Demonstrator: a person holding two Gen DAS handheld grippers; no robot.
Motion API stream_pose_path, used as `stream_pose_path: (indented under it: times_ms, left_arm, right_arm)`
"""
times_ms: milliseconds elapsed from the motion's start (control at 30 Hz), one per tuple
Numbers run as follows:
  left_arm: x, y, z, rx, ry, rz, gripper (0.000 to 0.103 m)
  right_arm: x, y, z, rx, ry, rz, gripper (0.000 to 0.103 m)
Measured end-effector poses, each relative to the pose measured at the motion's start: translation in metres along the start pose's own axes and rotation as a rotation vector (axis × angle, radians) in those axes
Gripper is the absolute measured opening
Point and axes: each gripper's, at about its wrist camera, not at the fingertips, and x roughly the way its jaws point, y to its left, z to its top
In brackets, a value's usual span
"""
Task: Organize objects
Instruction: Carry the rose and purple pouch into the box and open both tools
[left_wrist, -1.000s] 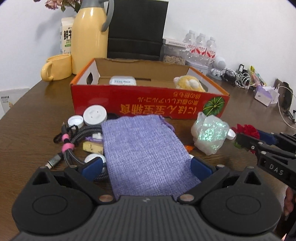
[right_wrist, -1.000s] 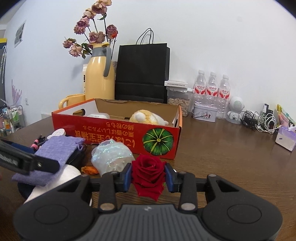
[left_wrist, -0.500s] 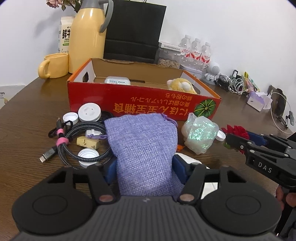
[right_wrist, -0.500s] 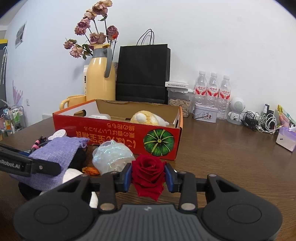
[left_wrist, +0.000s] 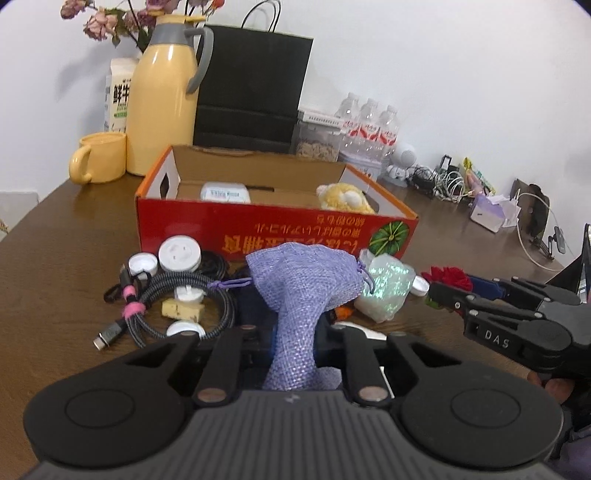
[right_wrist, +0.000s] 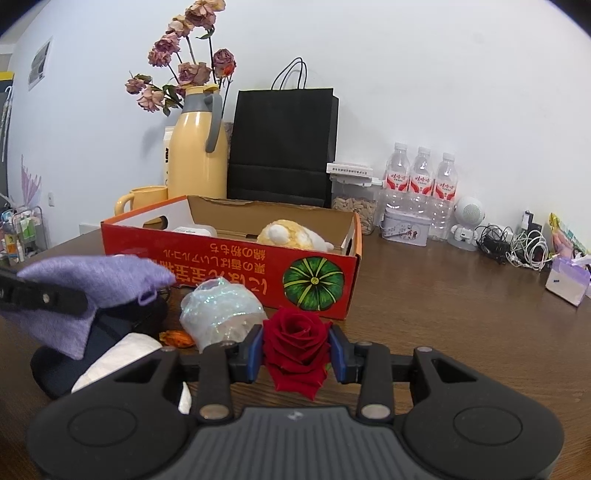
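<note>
My left gripper (left_wrist: 295, 341) jaws pinch the soft, light lilac woven drawstring pouch (left_wrist: 304, 295) mid-body, lower centre; right gripper (right_wrist: 295, 349) jaws clasp the fragile red fabric rose (right_wrist: 296, 341).

My brown wooden table (right_wrist: 461, 306) runs back to plain white wall (right_wrist: 424, 74). Black paper bag (right_wrist: 282, 144) and yellow thermos jug (right_wrist: 197, 147) against wall. Small picture (right_wrist: 38, 62) high on wall at my left. Light even, soft.
</note>
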Motion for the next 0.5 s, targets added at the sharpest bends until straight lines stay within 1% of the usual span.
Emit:
stream_pose_path:
  times_ms: [133,200,333,500]
  left_arm:
    - [-0.003,0.001,0.01,0.024,-0.033,-0.01,0.013]
    - [-0.005,0.002,0.017,0.026,-0.054,-0.014,0.013]
    - [-0.002,0.008,0.037,0.029,-0.096,-0.016,0.013]
    - [0.01,0.016,0.07,0.028,-0.153,-0.016,0.013]
  right_arm:
    - [0.003,0.003,0.003,-0.004,-0.006,0.007,0.035]
    - [0.003,0.005,0.01,-0.006,-0.022,0.023,0.035]
    - [0.004,0.014,0.035,-0.029,-0.076,0.054,0.035]
    - [0.023,0.032,0.073,-0.08,-0.119,0.077,0.035]
